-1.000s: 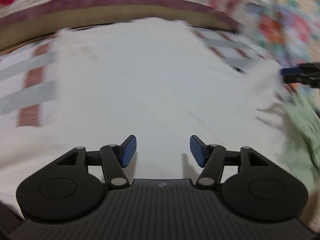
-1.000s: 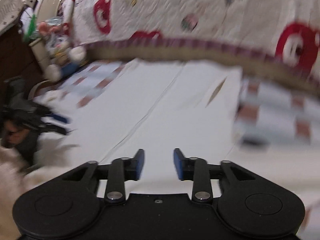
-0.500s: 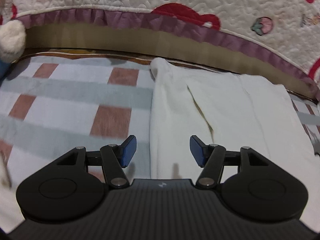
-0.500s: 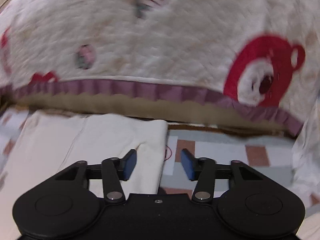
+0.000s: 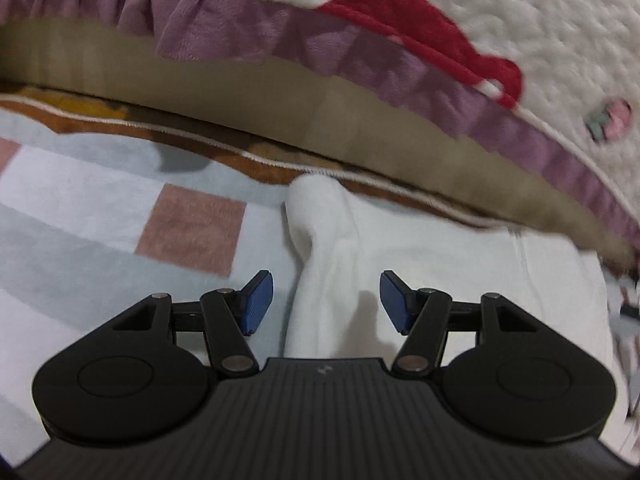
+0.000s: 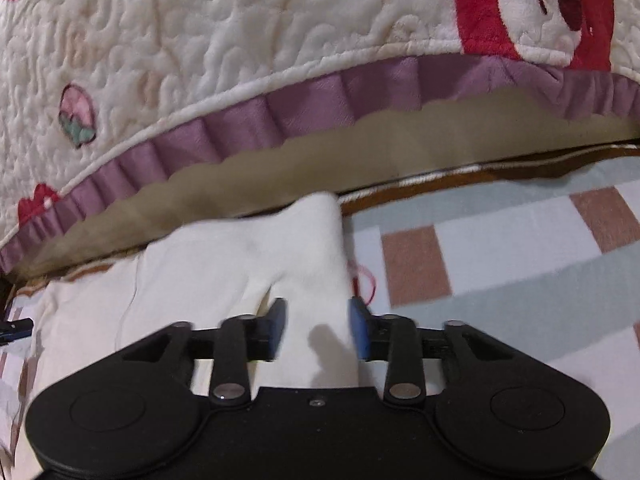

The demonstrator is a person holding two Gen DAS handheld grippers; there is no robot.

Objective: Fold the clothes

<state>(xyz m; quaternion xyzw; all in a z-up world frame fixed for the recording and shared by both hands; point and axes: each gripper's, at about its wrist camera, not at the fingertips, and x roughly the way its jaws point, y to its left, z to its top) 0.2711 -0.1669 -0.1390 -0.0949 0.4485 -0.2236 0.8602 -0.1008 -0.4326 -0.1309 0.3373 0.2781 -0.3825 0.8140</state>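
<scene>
We look down along two hand-held grippers at a white garment [image 5: 440, 280] spread flat on a checked blanket [image 5: 100, 248] of pale grey, white and dusty pink squares. The garment's far edge lies close under a quilted cream bedspread [image 6: 240, 40] with red cartoon patches and a purple ruffle [image 6: 320, 100] along its hem, which hangs across the far side of both views. In the left wrist view, our left gripper [image 5: 326, 302] hovers over the garment's far left corner, where the cloth bunches into a rounded fold; its blue pads stand apart, released, with the cloth's left edge below the gap and neither pad pressing on it. In the right wrist view, our right gripper [image 6: 318, 330] sits over the garment's far right corner [image 6: 316, 240], which rises in a soft peak; its jaws are opening, the blurred blue pads lying to either side of a strip of cloth without clamping it. A thin red loop of thread [image 6: 366, 282] lies on the blanket just beside that corner.
</scene>
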